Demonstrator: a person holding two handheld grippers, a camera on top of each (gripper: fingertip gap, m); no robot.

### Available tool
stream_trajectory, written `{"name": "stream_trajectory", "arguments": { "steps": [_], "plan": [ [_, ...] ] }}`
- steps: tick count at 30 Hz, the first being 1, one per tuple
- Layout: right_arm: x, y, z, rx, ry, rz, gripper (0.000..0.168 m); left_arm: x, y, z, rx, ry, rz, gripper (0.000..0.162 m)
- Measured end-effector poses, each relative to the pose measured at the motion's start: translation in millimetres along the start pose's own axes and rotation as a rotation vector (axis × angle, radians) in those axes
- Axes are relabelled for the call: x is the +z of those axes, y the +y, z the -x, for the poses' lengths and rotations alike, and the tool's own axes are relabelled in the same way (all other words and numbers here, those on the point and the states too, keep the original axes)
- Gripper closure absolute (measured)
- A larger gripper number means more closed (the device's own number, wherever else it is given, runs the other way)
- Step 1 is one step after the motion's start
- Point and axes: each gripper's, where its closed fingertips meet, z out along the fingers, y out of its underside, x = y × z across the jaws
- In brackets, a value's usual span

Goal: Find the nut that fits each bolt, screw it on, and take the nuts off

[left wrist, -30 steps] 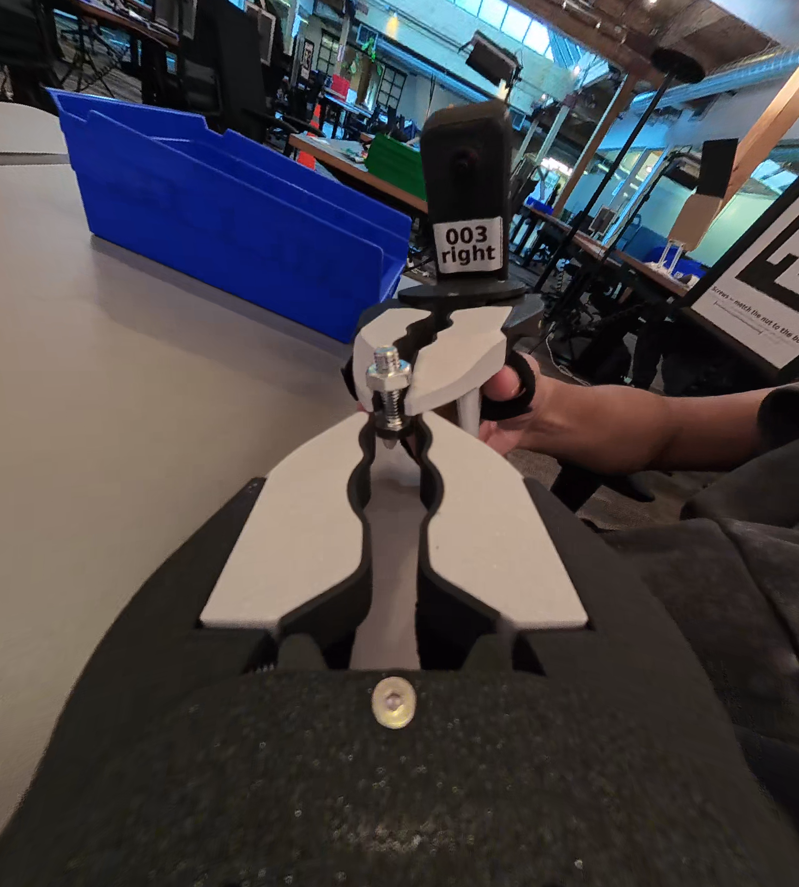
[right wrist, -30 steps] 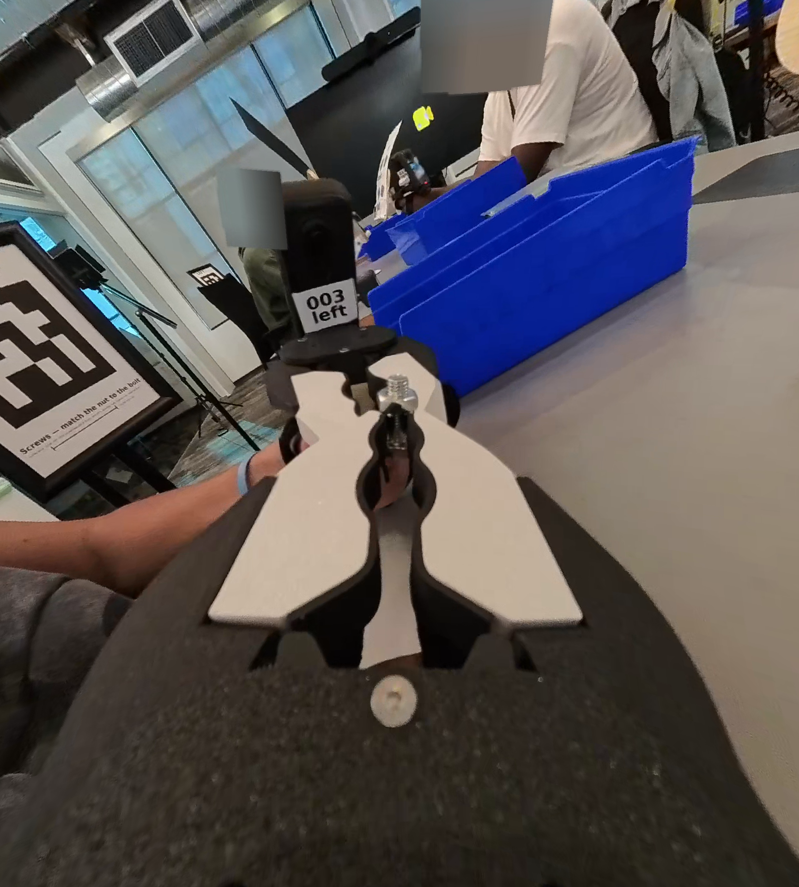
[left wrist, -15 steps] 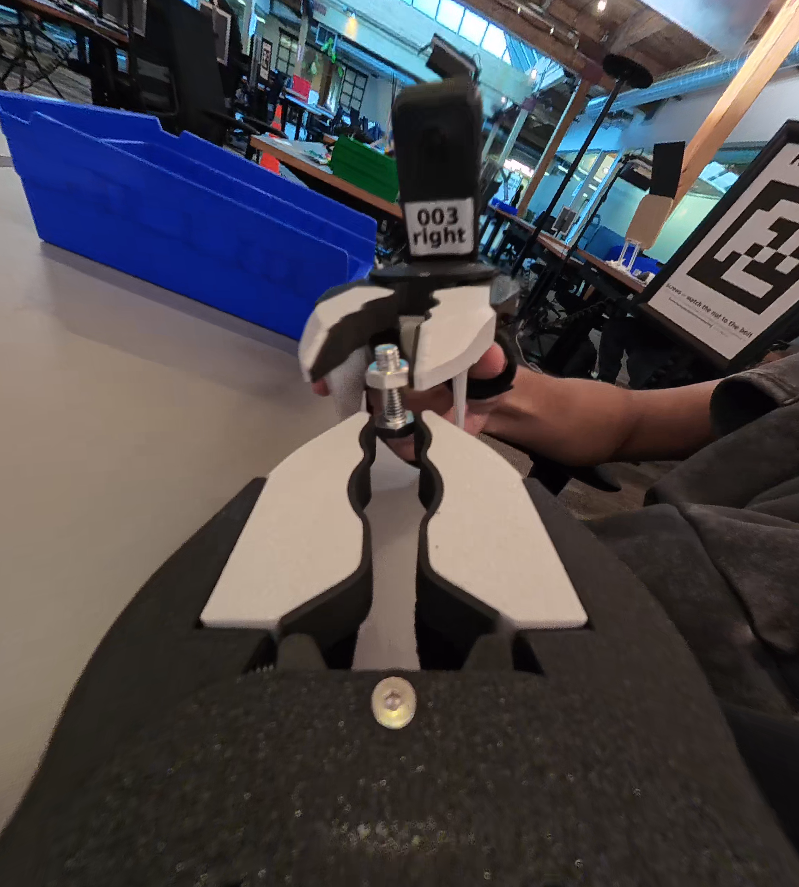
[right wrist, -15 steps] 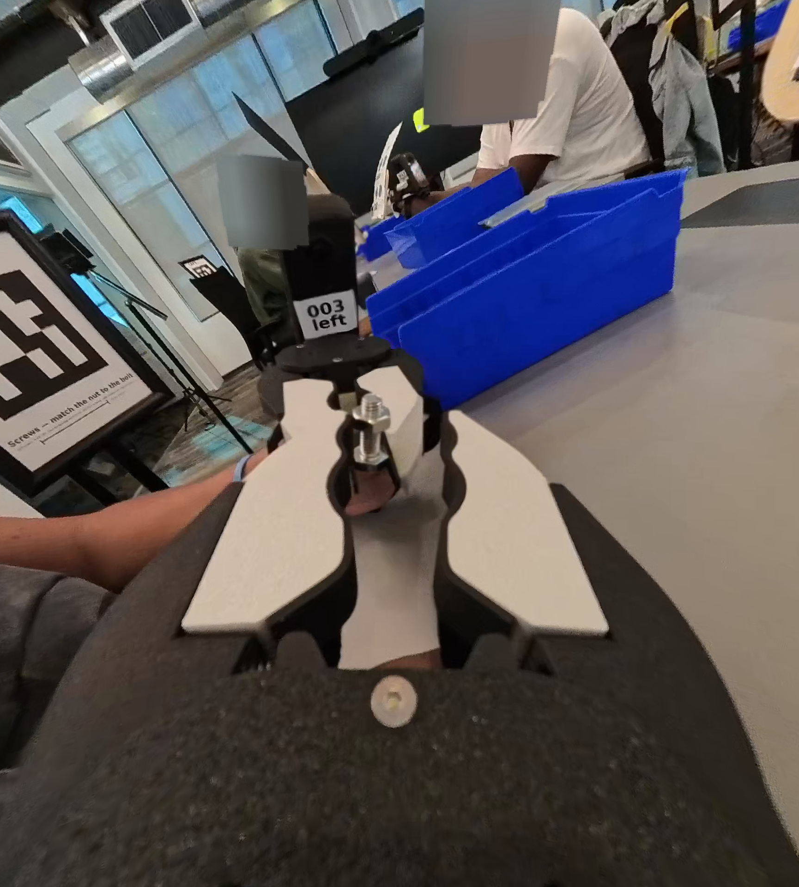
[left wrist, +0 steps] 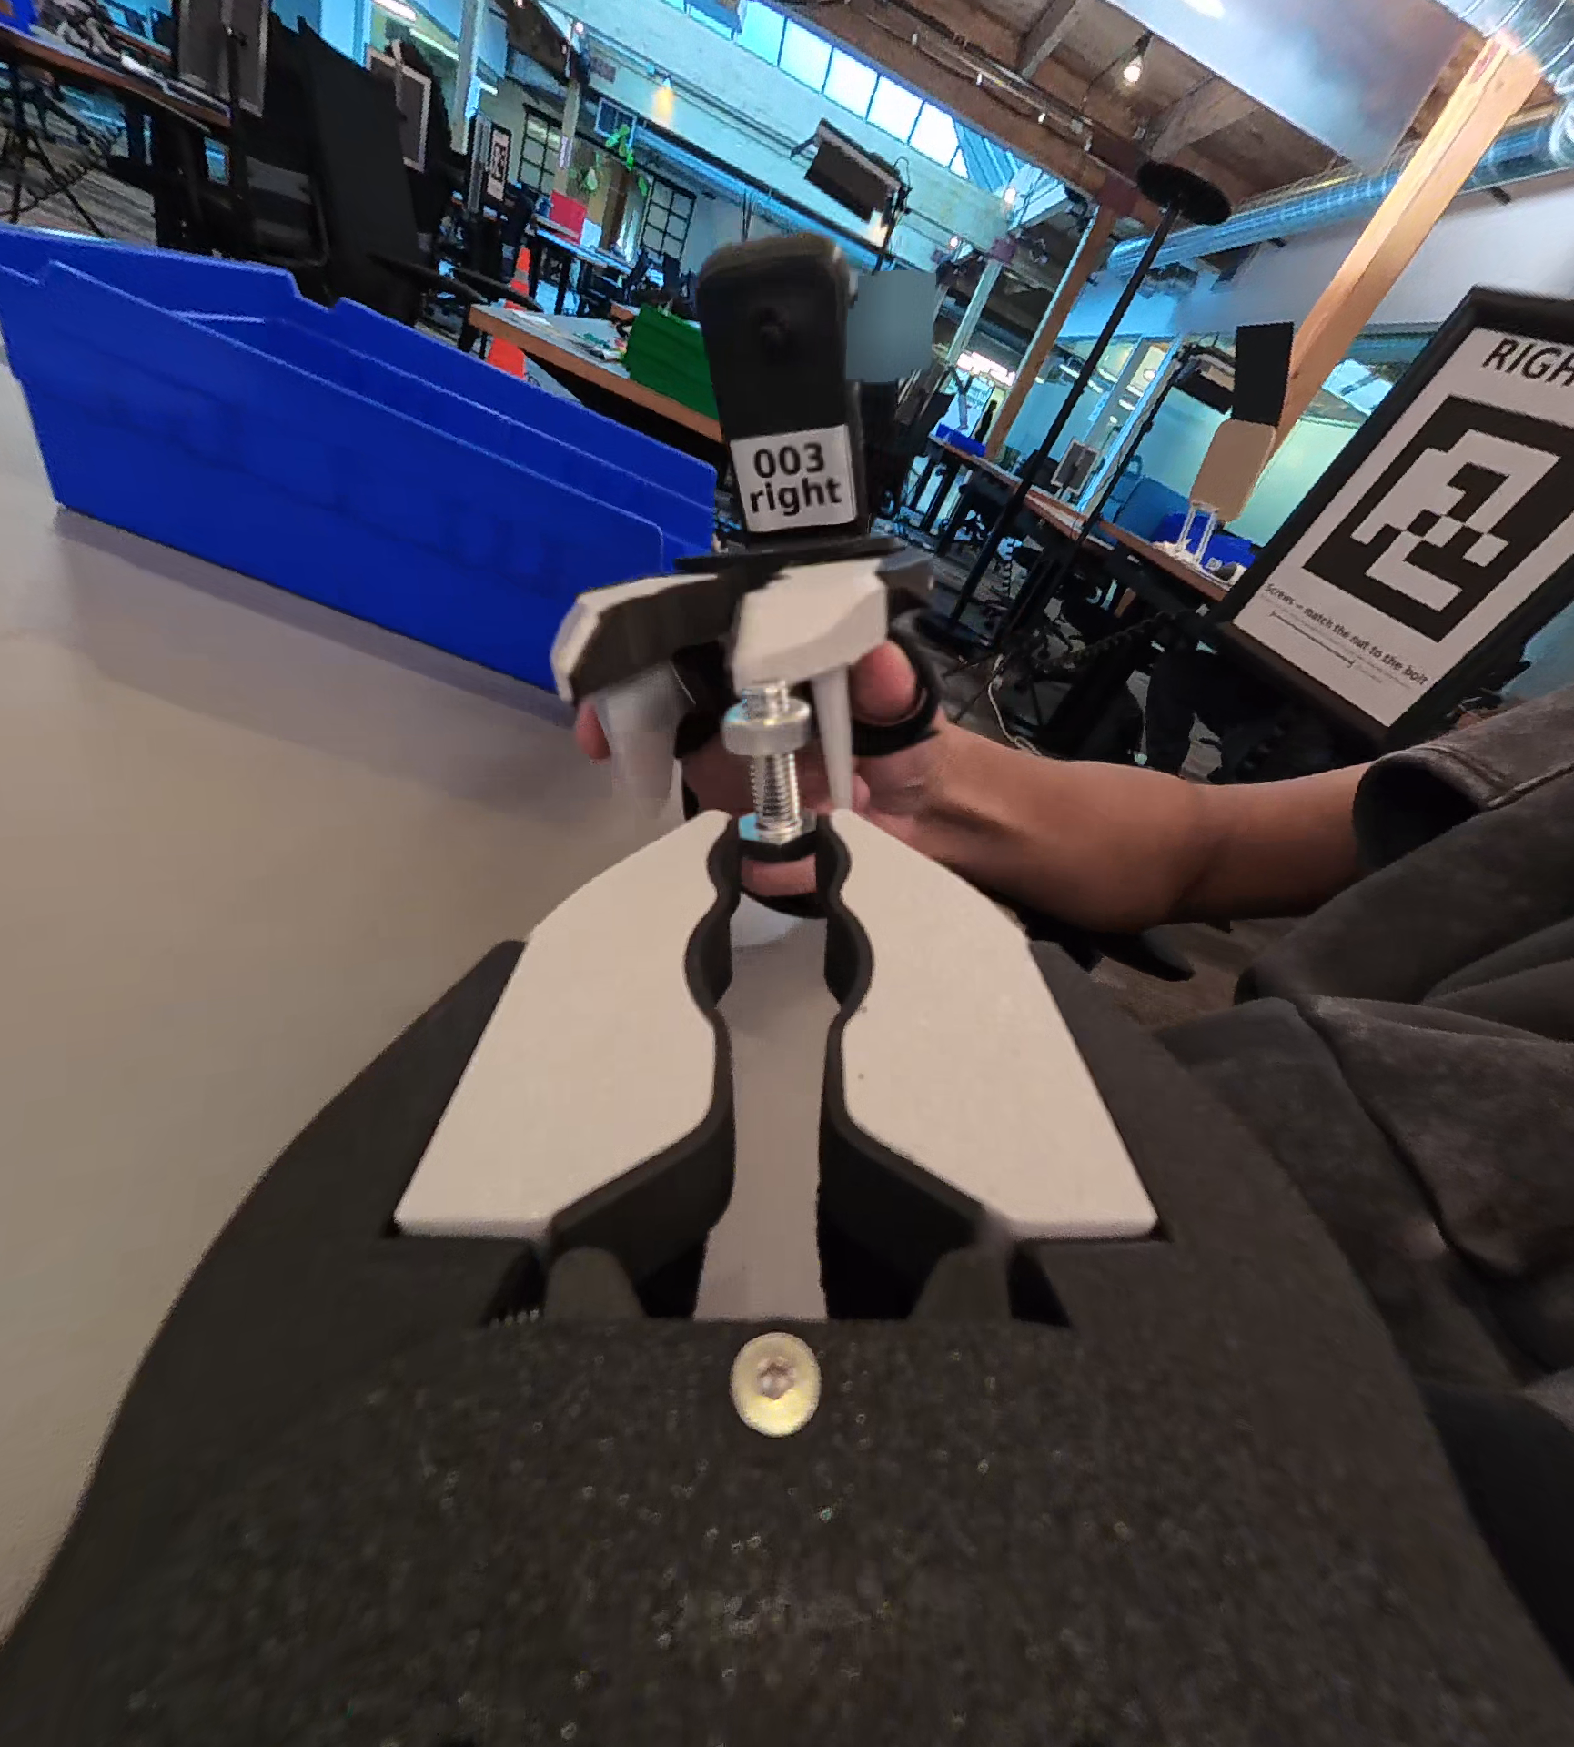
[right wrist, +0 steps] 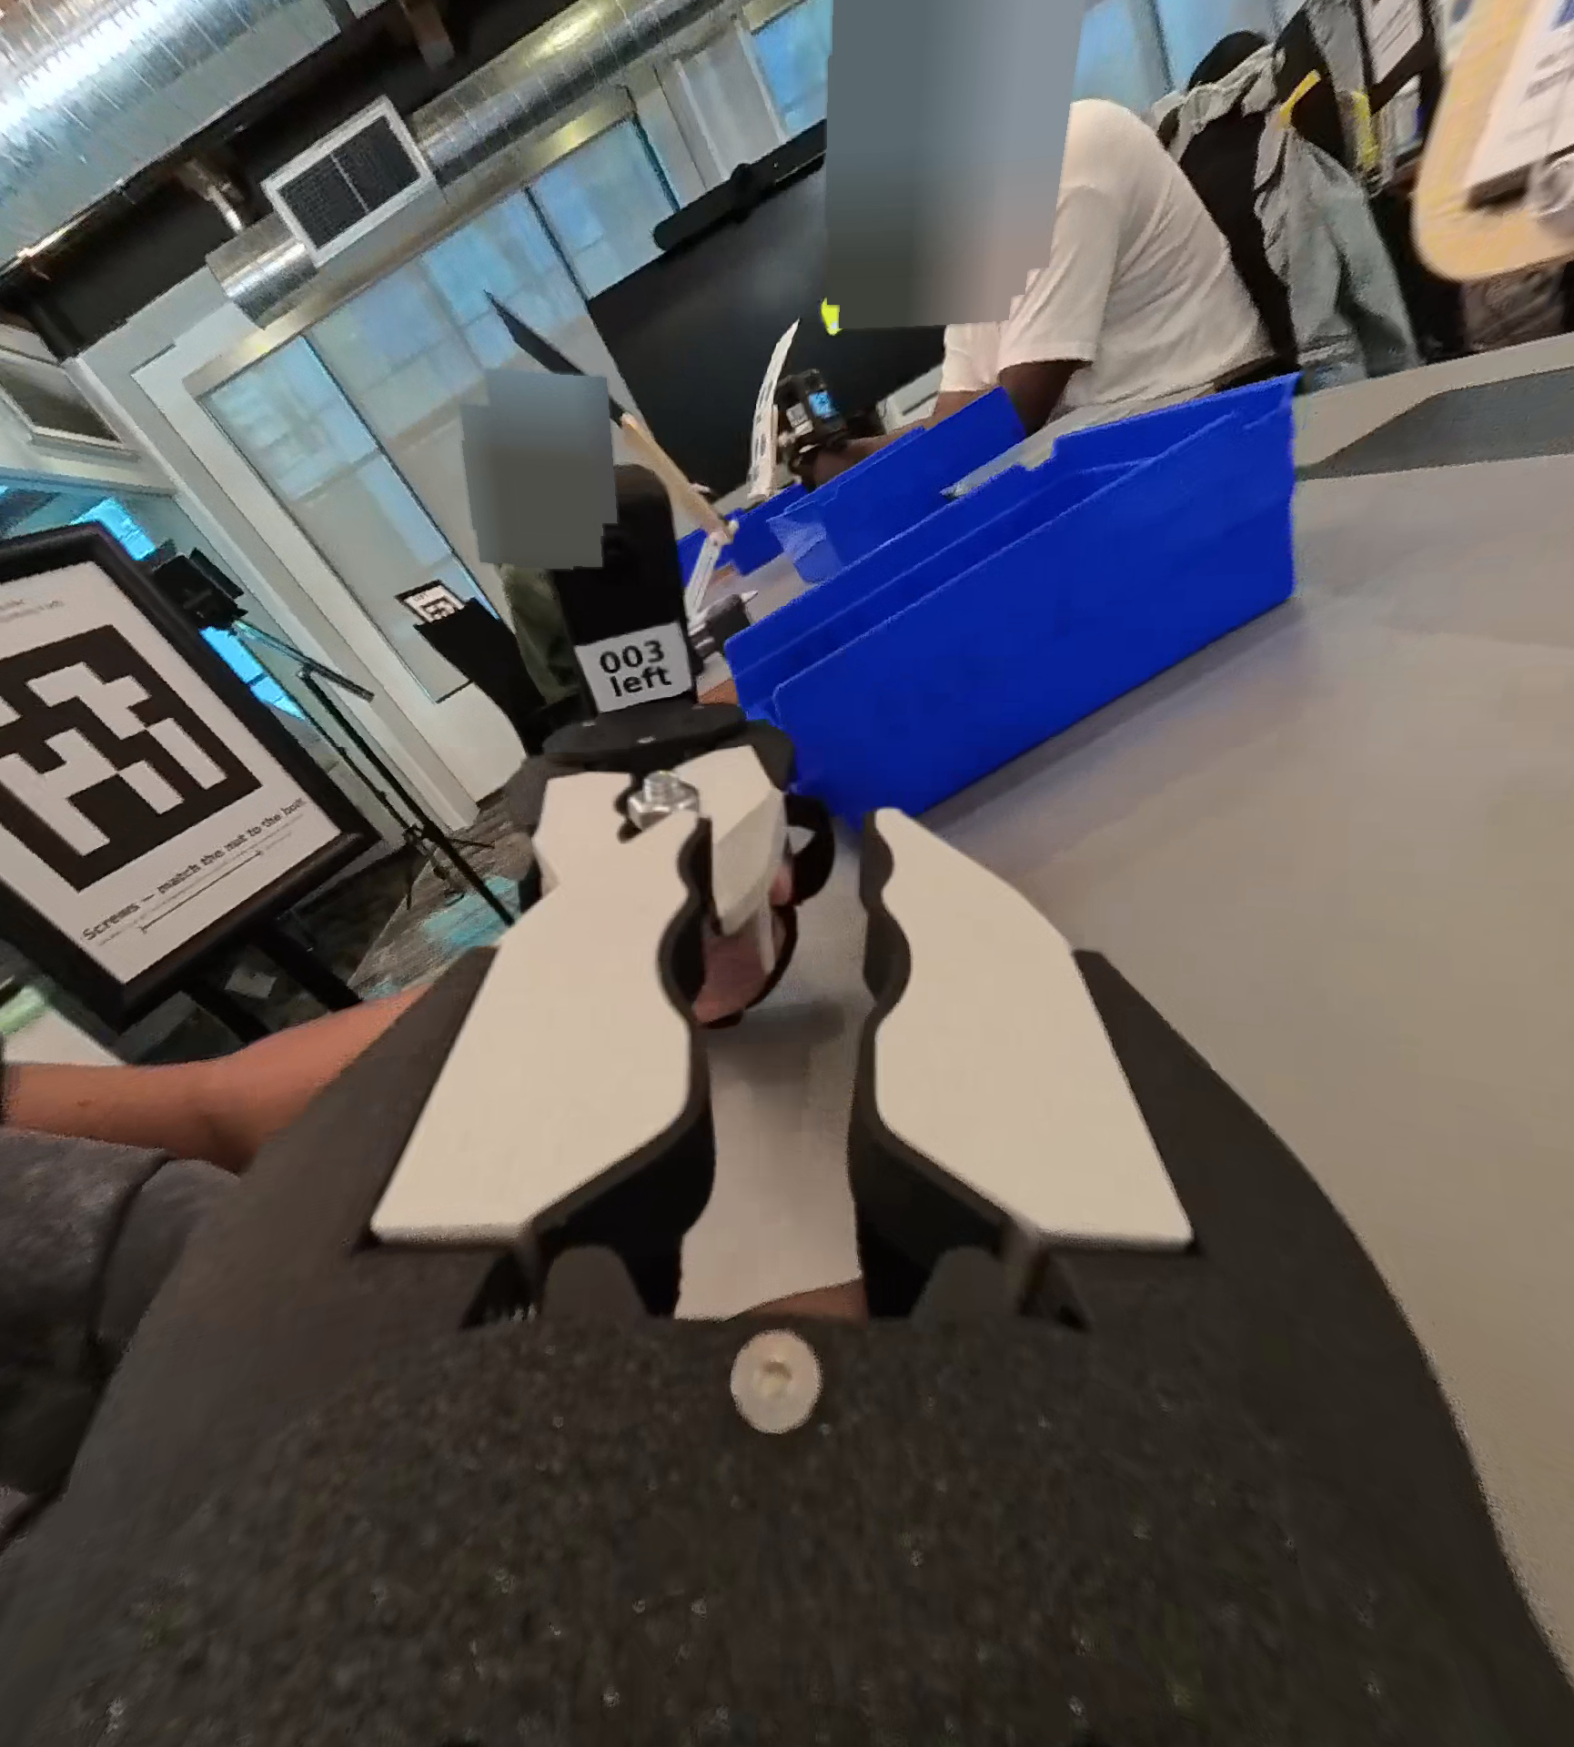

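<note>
— How many tools does the person hold, and how do their fingers stand?

— Two. The left gripper (left wrist: 772, 837) has its pale, wavy-edged fingers (left wrist: 632, 1021) drawn together on the head of one bolt (left wrist: 770, 770), which stands upright from the tips. The right gripper (right wrist: 778, 856) has its fingers (right wrist: 972, 1030) spread apart with nothing between them; in the left wrist view it shows opposite, just behind the bolt and tilted.

— And the fasteners?

— One bolt and one nut (left wrist: 764, 733). Both are bright silver metal. The bolt's shaft is threaded, and the six-sided nut sits high on it, near the top, with a short stub of thread above. In the right wrist view only the nut and the bolt's tip (right wrist: 662, 804) show over the left gripper's fingers.

— What are the grippers made of?

— Each has a black, grainy body like rough foam, with flat matte grey-white plates on top of the fingers and one round silver screw (left wrist: 775, 1382) in the middle. Each carries a black upright block with a white label.

— What else is around?

— A smooth grey table (left wrist: 150, 851) with a pair of glossy blue plastic bins (left wrist: 339, 473), long and straight-walled, set side by side. Two black-framed signs with black-and-white block patterns stand off the table, one (left wrist: 1464, 529) in each view (right wrist: 93, 756). Two bare forearms come out of dark grey cloth sleeves (left wrist: 1473, 945). One person in a white shirt (right wrist: 1133, 274) sits behind the bins.
</note>
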Motion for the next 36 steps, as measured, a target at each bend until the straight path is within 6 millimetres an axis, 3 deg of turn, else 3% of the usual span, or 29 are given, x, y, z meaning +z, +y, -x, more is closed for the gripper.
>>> {"name": "stream_trajectory", "arguments": {
  "steps": [2, 7, 9, 13, 15, 19, 21, 23, 24, 26, 28, 32, 35, 36],
  "plan": [
    [-5, -4, 0, 0.011, -0.008, -0.022, 0.139, -3, -2, 3, -0.003, -0.015, -0.011, 0.148],
    [21, 9, 26, -0.049, -0.057, 0.055, 0.134, 0, 2, 4, -0.007, -0.018, 0.010, 0.148],
    [19, 9, 18, -0.038, -0.036, 0.054, 0.136, 0, -1, 0, -0.002, 0.000, -0.008, 0.148],
    [-9, -4, -9, 0.030, 0.008, -0.017, 0.139, -6, -4, 2, 0.003, -0.013, -0.019, 0.148],
    [-7, -3, -1, 0.009, -0.004, -0.001, 0.138, -5, -1, 6, -0.007, -0.017, -0.003, 0.148],
    [24, 10, 24, -0.045, -0.050, 0.056, 0.134, 2, 4, 4, 0.002, -0.017, 0.020, 0.148],
    [24, 6, 17, -0.019, -0.042, 0.034, 0.136, 4, 4, 1, 0.006, -0.007, 0.021, 0.148],
    [12, 3, 6, 0.019, -0.043, 0.023, 0.127, 2, 2, 4, 0.005, -0.022, 0.009, 0.148],
    [5, 3, -2, 0.015, -0.008, 0.022, 0.138, 1, 1, 3, 0.002, -0.012, 0.003, 0.148],
    [-8, -2, -10, 0.005, 0.029, -0.013, 0.138, -1, -2, 4, -0.003, -0.011, -0.012, 0.148],
    [-6, -4, -2, 0.010, 0.000, -0.007, 0.136, -2, -1, 6, -0.004, -0.018, -0.008, 0.148],
    [19, 3, 20, -0.025, -0.053, 0.034, 0.133, 1, 1, 4, 0.003, -0.020, 0.003, 0.148],
    [14, 3, 9, 0.003, -0.039, 0.027, 0.130, 1, 0, 2, 0.005, -0.013, -0.003, 0.148],
    [7, 3, 1, 0.019, -0.018, 0.022, 0.136, 0, -1, 2, 0.005, -0.012, -0.008, 0.148]
  ]
}}
